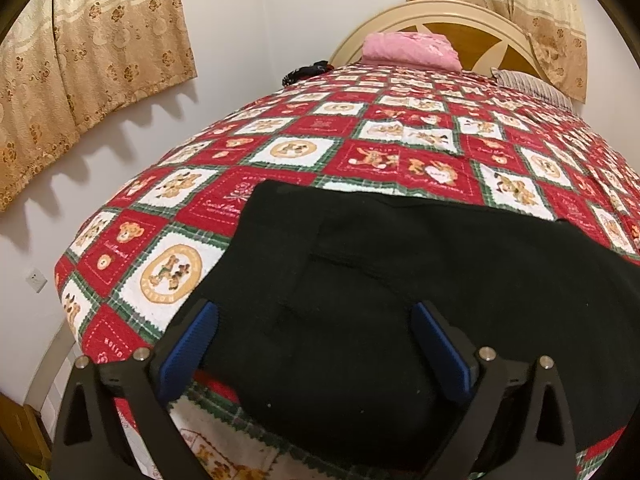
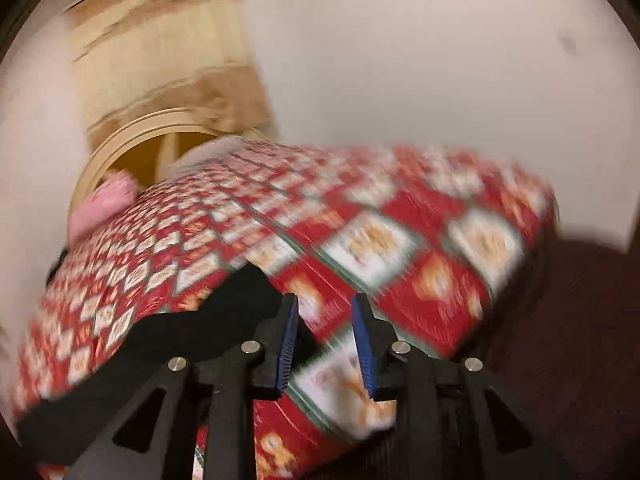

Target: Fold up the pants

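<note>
Black pants lie spread over the near part of a red, white and green bear-patterned quilt. My left gripper hovers over their near left part, open wide, with the dark cloth showing between the blue pads and neither pad pressing on it. The right wrist view is motion-blurred. In it the pants stretch away to the left of my right gripper. That gripper is open by a narrow gap, and only the quilt shows between its pads.
A pink pillow and a striped pillow sit at the cream and wood headboard. Beige curtains hang on the white wall left of the bed. The bed's right edge drops to a dark floor.
</note>
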Motion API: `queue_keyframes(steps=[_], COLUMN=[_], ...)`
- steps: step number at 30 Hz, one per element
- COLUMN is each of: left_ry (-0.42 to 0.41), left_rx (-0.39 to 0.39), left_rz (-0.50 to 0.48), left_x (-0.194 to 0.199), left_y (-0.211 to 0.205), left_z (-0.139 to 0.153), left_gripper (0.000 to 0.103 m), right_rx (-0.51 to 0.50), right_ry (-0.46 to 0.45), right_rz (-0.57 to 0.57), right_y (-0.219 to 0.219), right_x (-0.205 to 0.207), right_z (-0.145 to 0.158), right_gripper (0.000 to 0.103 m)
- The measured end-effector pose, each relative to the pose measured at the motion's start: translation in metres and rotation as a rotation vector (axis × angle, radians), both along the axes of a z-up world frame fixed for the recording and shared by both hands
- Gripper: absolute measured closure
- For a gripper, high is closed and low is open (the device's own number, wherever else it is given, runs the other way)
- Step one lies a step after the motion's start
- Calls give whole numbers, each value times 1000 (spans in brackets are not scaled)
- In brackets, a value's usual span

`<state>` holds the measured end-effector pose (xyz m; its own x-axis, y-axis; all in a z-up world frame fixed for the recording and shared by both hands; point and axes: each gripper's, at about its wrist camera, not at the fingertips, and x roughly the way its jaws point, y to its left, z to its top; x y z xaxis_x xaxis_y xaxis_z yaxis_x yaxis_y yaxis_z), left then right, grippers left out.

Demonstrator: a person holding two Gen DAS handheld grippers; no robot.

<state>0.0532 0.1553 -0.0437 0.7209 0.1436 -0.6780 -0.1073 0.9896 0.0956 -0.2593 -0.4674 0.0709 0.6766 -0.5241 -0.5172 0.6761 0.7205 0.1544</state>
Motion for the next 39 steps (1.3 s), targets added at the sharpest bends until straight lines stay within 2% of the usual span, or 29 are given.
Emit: queue_keyframes(steps=[2,4,7,9,11,12,14,17,19,21,22,23,29,33,36,37,39], left_ry=[-6,-44,-94,-110,-115,-114,-111,-99,-90,-84,-86,-87,-80,-73,-55,-50,-44], left_rx=[-15,-45,-34,-12,4,6,-2,-11,-29,-52,-58,-61,-42,-38,-46,-45,-38], left_rz=[16,-18,-72,-124,-151,-166,-190,-215,-227,-236,-238,-240,-240,-238,-239,-239,-237], left_x=[-4,-15,-27,-34,-36,-36,-35,-32,-32,-33,-35,-36,-39,-38,-39,-39,-40], left_y=[-1,-8,-23,-37,-46,-51,-59,-72,-78,-83,-85,-86,-91,-93,-92,-92,-90], left_z=[6,18,34,42,45,46,46,48,49,51,52,53,50,48,45,43,41], left_gripper=[3,3,3,3,3,3,3,3,3,3,3,3,3,3,3,3,3], right_rx=[-12,11,-25,49,119,131,166,192,154,53,37,28,-118,-162,-189,-164,-97], right_ry=[35,93,178,217,252,252,191,140,172,248,256,248,150,296,271,261,145], right_rz=[82,138,146,175,166,171,193,252,283,271,281,285,222,218,209,186,119], right_y=[3,-4,-20,-39,-52,-54,-54,-44,-36,-26,-23,-20,-7,-8,-13,-19,-33], right_x=[30,63,98,110,103,101,88,79,84,88,88,87,63,82,77,72,51], right_z=[3,-2,-14,-28,-44,-49,-54,-57,-59,-59,-58,-55,-31,-59,-62,-57,-42], right_gripper=[74,74,74,74,74,72,62,57,57,76,85,89,90,90,68,52,49])
